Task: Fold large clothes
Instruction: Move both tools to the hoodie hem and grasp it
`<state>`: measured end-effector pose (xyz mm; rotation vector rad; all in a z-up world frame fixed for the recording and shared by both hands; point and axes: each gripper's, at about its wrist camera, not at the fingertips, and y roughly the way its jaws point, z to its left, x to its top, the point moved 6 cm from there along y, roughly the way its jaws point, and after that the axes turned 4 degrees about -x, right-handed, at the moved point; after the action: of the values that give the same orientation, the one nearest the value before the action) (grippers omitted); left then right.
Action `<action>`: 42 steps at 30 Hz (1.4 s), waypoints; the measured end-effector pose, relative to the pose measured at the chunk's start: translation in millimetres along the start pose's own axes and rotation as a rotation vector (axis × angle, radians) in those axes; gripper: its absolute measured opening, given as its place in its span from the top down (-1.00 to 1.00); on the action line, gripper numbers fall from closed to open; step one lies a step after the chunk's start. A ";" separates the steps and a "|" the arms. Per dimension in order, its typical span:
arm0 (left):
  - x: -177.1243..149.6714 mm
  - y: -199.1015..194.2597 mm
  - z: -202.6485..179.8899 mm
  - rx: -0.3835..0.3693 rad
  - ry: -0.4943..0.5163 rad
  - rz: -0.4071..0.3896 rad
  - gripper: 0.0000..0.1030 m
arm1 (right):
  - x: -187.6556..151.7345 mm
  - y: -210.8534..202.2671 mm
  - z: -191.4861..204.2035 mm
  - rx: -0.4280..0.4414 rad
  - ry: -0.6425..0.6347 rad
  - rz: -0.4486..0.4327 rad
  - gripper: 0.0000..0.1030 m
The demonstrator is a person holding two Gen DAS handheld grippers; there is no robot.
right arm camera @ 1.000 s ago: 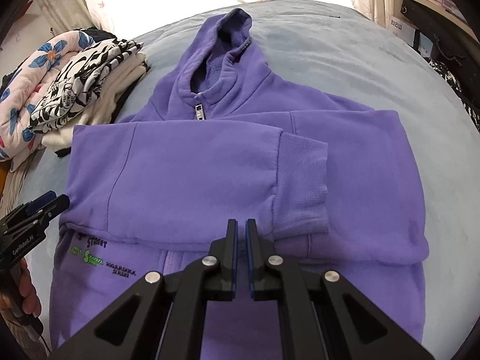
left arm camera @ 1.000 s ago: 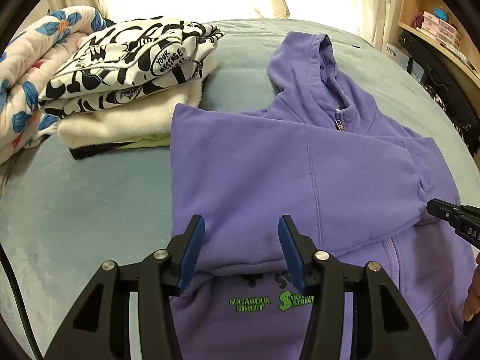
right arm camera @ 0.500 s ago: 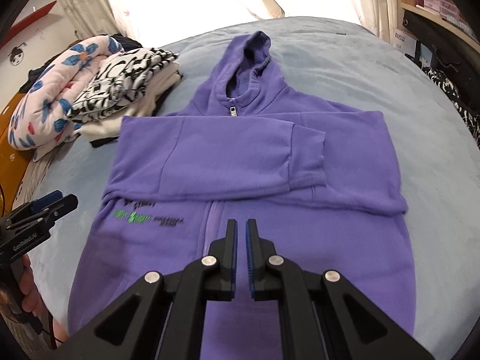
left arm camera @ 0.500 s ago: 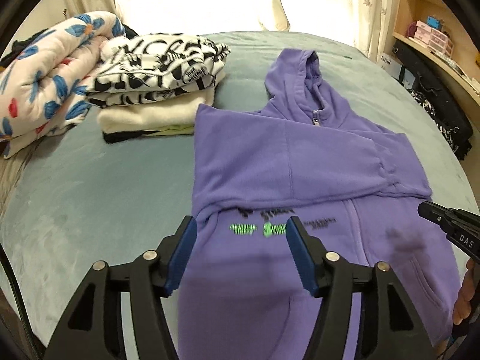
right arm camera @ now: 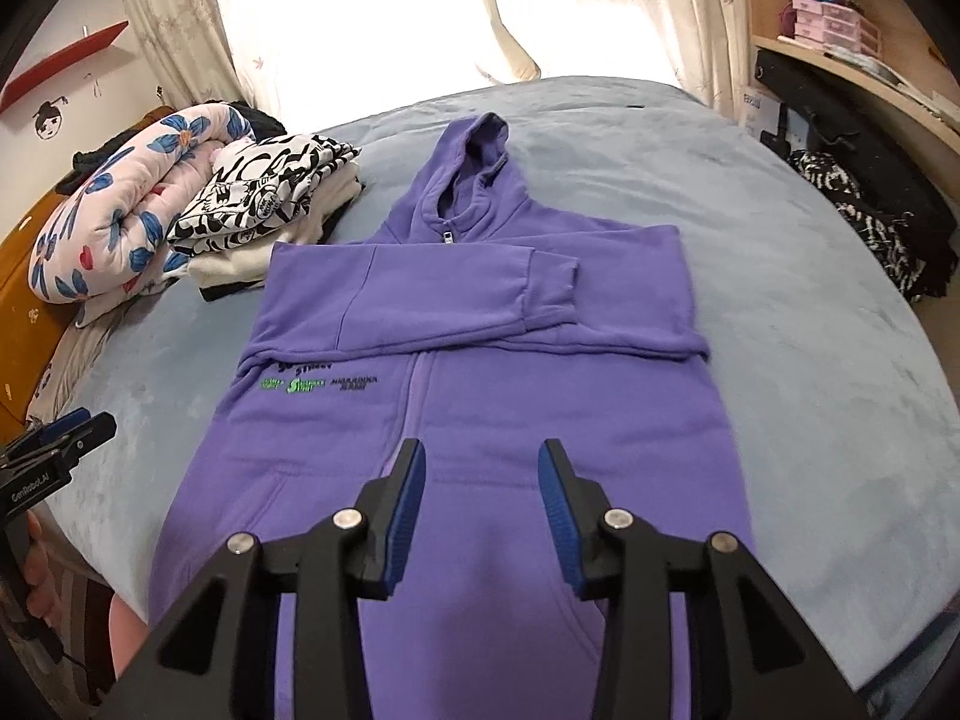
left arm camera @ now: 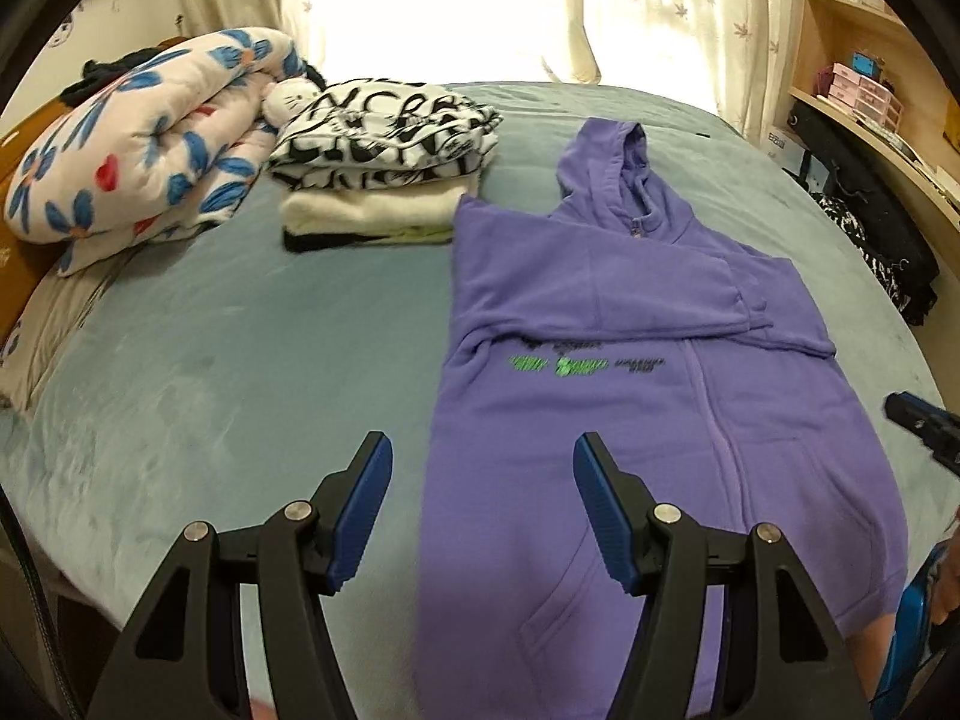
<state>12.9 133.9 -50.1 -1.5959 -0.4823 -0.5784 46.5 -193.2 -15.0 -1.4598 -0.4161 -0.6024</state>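
With both sleeves crossed over its chest, the purple zip hoodie (right arm camera: 480, 420) lies flat on the bed (right arm camera: 810, 330), thick, soft and floppy, so we hover the left gripper (left arm camera: 483, 510) and right gripper (right arm camera: 480, 498), fingers just spread and empty, judging the hem corners the best hold.

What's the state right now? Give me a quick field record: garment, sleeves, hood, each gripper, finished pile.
garment: purple hoodie lying front up on the bed, zipper closed
sleeves: both folded across the chest, cuff of the upper one showing
hood: flat, pointing toward the window
hem: not yet folded up
left gripper: open, nothing between the pads, above the hoodie's lower left edge
right gripper: jaws have just been opening, nothing between them, above the lower front
finished pile: folded clothes beside the hoodie's shoulder, black-and-white piece on top
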 end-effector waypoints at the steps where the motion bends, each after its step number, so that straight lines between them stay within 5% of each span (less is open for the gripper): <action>1: -6.6 -3.3 3.9 0.003 -0.009 0.004 -0.20 | -4.2 -6.9 -3.4 -0.012 -0.005 -0.006 0.24; 8: -51.1 -4.6 29.9 -0.001 -0.081 0.044 -0.20 | -32.5 -26.2 -28.8 -0.048 0.012 -0.016 0.21; 25: -144.5 42.9 37.3 -0.242 -0.131 0.194 -0.20 | -115.3 -16.6 -116.1 0.011 0.177 0.116 0.19; 34: -162.1 47.2 39.1 -0.328 -0.161 0.162 -0.20 | -160.5 -12.6 -139.3 0.052 0.206 0.177 0.19; 42: -171.4 44.8 28.2 -0.373 -0.133 0.162 -0.20 | -185.5 -11.1 -118.9 0.142 0.151 0.201 0.20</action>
<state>-91.2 162.0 -193.4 -2.0177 -0.3512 -0.4579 -117.5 -287.8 -128.1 -1.2919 -0.1870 -0.5073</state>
